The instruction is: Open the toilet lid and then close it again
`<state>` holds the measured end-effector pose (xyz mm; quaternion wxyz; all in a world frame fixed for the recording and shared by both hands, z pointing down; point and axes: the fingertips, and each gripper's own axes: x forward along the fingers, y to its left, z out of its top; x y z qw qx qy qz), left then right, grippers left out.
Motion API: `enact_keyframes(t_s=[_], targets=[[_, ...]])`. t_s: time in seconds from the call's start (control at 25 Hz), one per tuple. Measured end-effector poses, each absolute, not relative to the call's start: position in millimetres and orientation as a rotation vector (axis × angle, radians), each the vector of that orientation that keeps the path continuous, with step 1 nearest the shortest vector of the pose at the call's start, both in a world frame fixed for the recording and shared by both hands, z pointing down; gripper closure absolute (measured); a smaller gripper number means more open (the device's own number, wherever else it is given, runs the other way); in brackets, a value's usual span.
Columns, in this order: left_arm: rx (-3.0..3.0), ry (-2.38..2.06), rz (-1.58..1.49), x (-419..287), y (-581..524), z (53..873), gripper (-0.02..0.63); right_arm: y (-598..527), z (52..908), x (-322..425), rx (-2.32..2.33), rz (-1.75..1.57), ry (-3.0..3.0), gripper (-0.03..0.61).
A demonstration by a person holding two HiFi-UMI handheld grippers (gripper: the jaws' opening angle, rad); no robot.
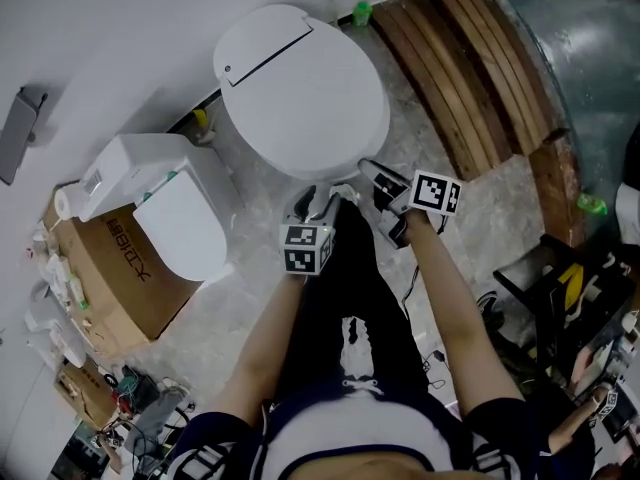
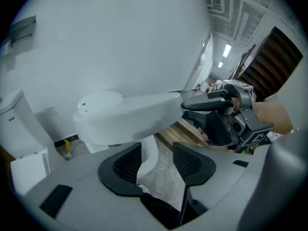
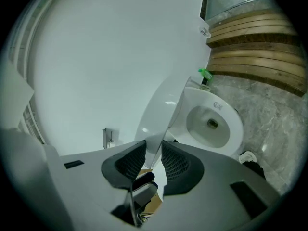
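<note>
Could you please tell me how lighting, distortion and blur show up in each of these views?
Head view: even, soft light; the toilet lid is sharp, the clothing at the bottom edge blurred. Left gripper view: heavy fisheye with dark corners, and ceiling lights blown out. Right gripper view: same fisheye bends the wooden planks; a small glare patch sits on the lid.

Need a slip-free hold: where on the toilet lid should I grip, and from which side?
Probably the toilet lid by its thin front rim, from the front, a jaw on each face; that rim is slim. The right gripper grips there.
</note>
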<state>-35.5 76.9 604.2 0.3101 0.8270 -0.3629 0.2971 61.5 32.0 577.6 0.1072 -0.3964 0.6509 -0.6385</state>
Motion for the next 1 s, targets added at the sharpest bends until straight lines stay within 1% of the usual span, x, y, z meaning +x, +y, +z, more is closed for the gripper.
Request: enact_keyframes(t_s=[1.0], targets=[[2.268, -0.894, 0.930, -36.1, 92.3, 642.1, 0.413, 76.1, 660.2, 75.0, -1.311, -2.023, 1.672, 0.492]])
